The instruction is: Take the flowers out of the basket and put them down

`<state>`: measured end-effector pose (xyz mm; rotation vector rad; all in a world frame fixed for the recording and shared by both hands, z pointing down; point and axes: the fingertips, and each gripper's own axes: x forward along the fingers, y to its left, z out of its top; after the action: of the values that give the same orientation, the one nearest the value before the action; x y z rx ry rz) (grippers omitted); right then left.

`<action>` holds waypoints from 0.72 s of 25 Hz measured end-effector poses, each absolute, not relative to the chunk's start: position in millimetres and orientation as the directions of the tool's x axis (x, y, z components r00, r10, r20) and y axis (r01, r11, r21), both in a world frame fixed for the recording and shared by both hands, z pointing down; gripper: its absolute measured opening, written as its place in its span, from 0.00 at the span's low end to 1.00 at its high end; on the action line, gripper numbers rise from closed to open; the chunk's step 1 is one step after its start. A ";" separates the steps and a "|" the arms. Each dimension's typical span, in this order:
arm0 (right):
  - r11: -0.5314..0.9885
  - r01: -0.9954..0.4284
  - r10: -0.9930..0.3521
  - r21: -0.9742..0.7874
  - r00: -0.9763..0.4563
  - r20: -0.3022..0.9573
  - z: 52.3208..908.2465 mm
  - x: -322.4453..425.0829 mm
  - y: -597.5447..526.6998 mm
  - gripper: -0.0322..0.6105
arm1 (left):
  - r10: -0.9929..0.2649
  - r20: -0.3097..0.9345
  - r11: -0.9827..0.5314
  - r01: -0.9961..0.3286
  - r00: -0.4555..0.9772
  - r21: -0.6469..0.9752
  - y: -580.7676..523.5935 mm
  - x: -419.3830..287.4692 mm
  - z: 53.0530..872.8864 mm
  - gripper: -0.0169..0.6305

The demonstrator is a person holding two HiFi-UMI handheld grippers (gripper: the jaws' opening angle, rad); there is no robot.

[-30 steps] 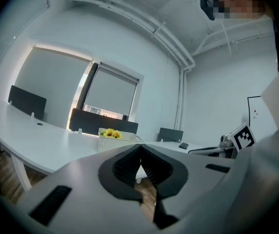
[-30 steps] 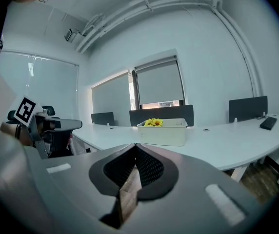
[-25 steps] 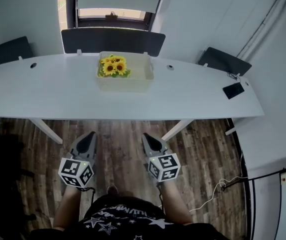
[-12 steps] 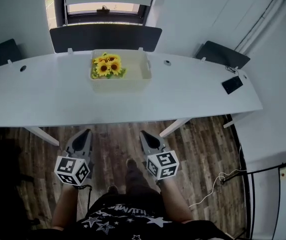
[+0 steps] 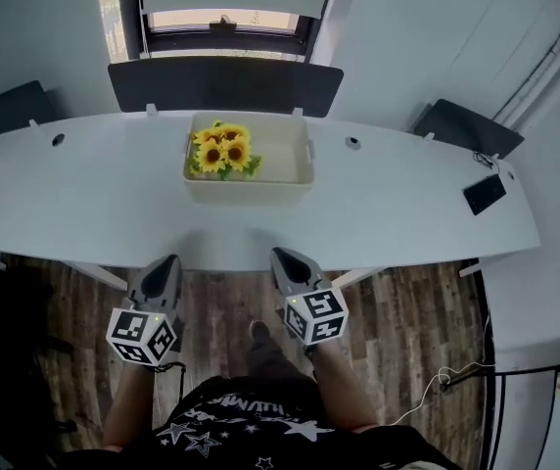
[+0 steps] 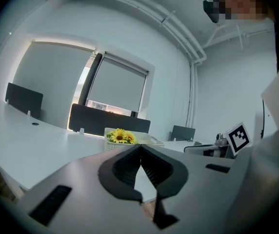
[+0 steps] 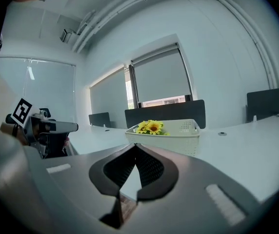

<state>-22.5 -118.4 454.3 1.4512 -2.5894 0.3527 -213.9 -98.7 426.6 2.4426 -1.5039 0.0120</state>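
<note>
A bunch of yellow sunflowers (image 5: 223,151) lies in the left half of a white plastic basket (image 5: 285,171) at the middle back of the long white table (image 5: 114,213). Both grippers hang low in front of the table's near edge, over the floor and well short of the basket. My left gripper (image 5: 166,263) is shut with nothing in it, and so is my right gripper (image 5: 284,258). In the left gripper view the flowers (image 6: 121,136) show far beyond the closed jaws. In the right gripper view the basket (image 7: 181,135) and flowers (image 7: 151,126) stand ahead, slightly right.
Dark divider panels (image 5: 226,84) line the table's far side under a window. A black phone (image 5: 483,194) lies near the table's right end. Two cable holes (image 5: 353,143) sit in the tabletop. Wooden floor (image 5: 407,321) and a white cable (image 5: 427,399) lie below.
The table and basket have come nearer in the head view as the person stepped forward. Both grippers now sit close under the table's front edge, still shut.
</note>
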 end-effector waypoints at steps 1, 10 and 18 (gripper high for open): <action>0.509 -0.851 -0.815 -0.131 -0.525 0.244 453.8 -19.6 -127.7 0.05 | -0.878 0.150 -0.418 -0.880 0.455 0.227 -107.2 -210.9 426.6 0.04; 0.534 -0.832 -0.797 -0.150 -0.555 0.238 450.5 16.5 -199.0 0.05 | -0.892 0.170 -0.384 -0.900 0.419 0.205 -169.7 -175.9 424.0 0.04; 0.588 -0.791 -0.760 -0.170 -0.612 0.217 447.7 29.9 -244.7 0.05 | -0.913 0.186 -0.329 -0.926 0.362 0.185 -204.3 -157.7 423.0 0.04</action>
<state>29.9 -244.7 447.7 1.3195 -2.6903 0.3792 -157.7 -204.3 423.0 2.3677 -1.6395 0.0702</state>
